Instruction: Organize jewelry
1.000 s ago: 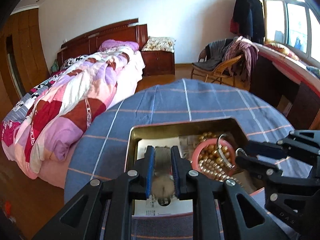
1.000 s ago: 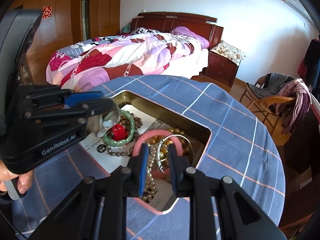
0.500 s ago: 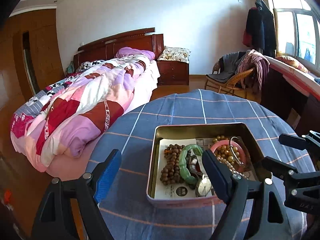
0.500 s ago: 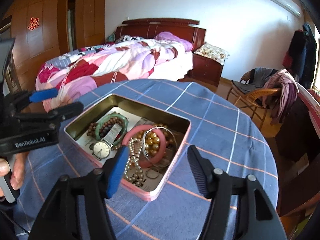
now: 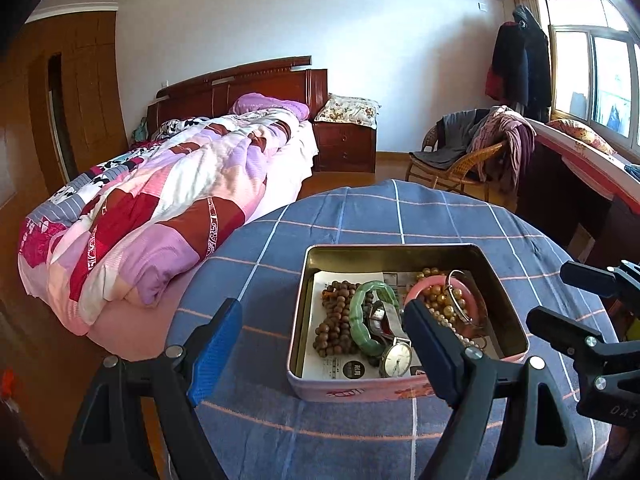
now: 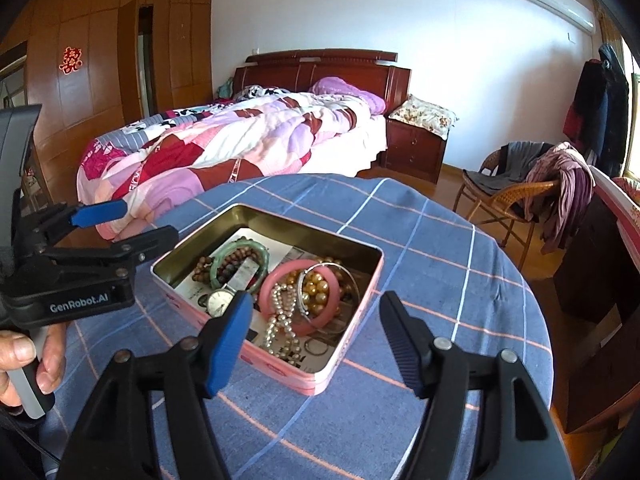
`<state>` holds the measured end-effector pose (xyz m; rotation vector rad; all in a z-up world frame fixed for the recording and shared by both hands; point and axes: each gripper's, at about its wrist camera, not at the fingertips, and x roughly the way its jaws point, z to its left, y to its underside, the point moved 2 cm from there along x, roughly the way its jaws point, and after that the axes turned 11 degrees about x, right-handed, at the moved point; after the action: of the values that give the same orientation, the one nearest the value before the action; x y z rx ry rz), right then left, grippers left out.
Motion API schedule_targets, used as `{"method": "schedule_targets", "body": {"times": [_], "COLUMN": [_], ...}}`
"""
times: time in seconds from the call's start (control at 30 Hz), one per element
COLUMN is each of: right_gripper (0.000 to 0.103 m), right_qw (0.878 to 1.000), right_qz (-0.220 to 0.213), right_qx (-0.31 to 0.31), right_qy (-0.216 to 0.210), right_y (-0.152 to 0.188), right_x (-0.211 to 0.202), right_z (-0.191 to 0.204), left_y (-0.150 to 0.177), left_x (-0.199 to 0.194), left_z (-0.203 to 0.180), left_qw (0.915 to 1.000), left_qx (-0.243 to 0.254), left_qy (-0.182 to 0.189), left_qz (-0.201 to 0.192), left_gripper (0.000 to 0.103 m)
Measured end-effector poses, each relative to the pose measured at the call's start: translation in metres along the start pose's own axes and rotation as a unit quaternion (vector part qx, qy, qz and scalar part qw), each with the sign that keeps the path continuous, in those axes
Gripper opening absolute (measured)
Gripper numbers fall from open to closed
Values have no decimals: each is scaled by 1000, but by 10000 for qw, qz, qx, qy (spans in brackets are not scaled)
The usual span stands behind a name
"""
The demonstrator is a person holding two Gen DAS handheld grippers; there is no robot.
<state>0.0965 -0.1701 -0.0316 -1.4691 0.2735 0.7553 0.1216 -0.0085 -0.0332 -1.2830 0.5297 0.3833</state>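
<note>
Where finger (image 5: 430,354) overlaps: watch (image 5: 396,356) half-hidden.

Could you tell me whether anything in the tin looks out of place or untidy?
Nothing is spilled or broken, but the tin is a jumble: the pearl strand drapes over the pink bangle, and the watch lies across the green bangle.

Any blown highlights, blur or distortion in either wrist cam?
Left wrist view: the window is blown out at upper right, and fisheye curvature bends the walls and darkens the corners. Right wrist view: the same curvature. The tin and its jewelry read sharp in both views, with no motion blur.
</note>
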Motion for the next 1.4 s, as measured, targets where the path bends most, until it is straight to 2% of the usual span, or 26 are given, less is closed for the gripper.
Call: {"method": "schedule_targets", "body": {"times": [1.4], "right_gripper": [73], "right_qw": [10000], "right_qz": [2], "right_qx": [87], "right_qy": [1], "right_y": [2], "right_x": [0], "right_z": [-4], "left_y": [2], "left_x": [0], "left_z": [-2], "left_qw": [10000], "left_qx": [22], "left_qy": [29], "left_qz": [26], "left_gripper": [83]}}
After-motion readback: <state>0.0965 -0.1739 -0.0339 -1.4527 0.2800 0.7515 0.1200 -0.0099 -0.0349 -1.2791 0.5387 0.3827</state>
